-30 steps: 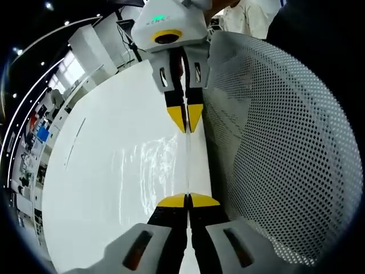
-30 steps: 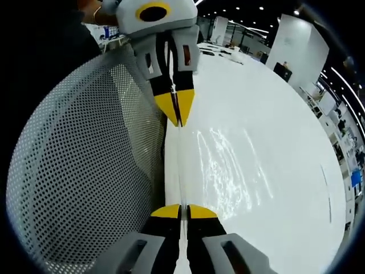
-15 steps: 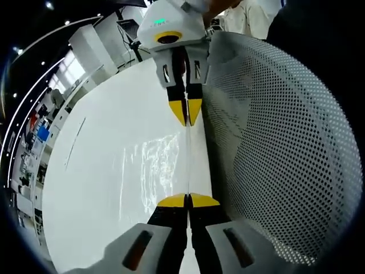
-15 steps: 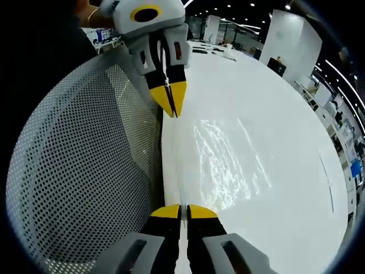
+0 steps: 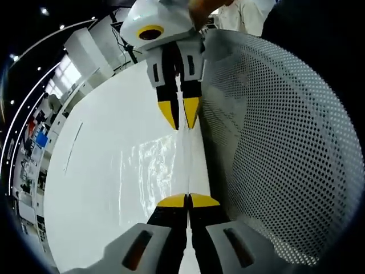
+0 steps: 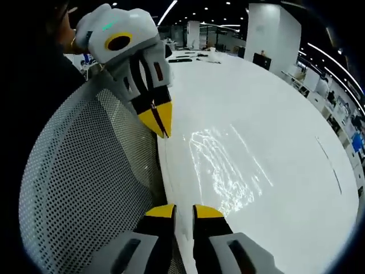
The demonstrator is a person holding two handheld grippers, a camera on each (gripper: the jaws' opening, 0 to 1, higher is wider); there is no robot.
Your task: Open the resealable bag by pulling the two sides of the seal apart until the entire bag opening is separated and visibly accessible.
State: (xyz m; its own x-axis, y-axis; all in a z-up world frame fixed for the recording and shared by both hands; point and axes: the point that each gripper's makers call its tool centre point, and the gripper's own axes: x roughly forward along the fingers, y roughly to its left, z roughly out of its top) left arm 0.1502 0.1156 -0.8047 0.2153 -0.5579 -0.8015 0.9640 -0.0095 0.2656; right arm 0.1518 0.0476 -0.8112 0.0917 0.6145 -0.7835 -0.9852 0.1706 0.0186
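A resealable bag has a white dotted side (image 5: 274,142) (image 6: 85,188) and a clear, glinting side (image 5: 151,162) (image 6: 219,165). Its seal edge (image 5: 185,165) runs straight up from my left gripper (image 5: 187,200), which is shut on it. In the right gripper view the left gripper (image 6: 163,130) stays pinched on the far end of that edge. My right gripper (image 6: 184,211) stands open, with the bag's edge loose in the gap between its jaws. In the left gripper view the right gripper (image 5: 181,117) has its yellow fingertips (image 5: 191,108) slightly apart astride the seal.
The white table (image 5: 91,188) (image 6: 296,131) spreads wide beyond the clear side. A person's hand (image 5: 201,5) holds the right gripper, and a sleeve (image 6: 34,63) is behind the left one. Desks and shelves line the far room.
The right gripper's jaws have opened and let go of the seal edge. The right gripper view has swung, so the left gripper now sits further left in it. The left gripper stays shut.
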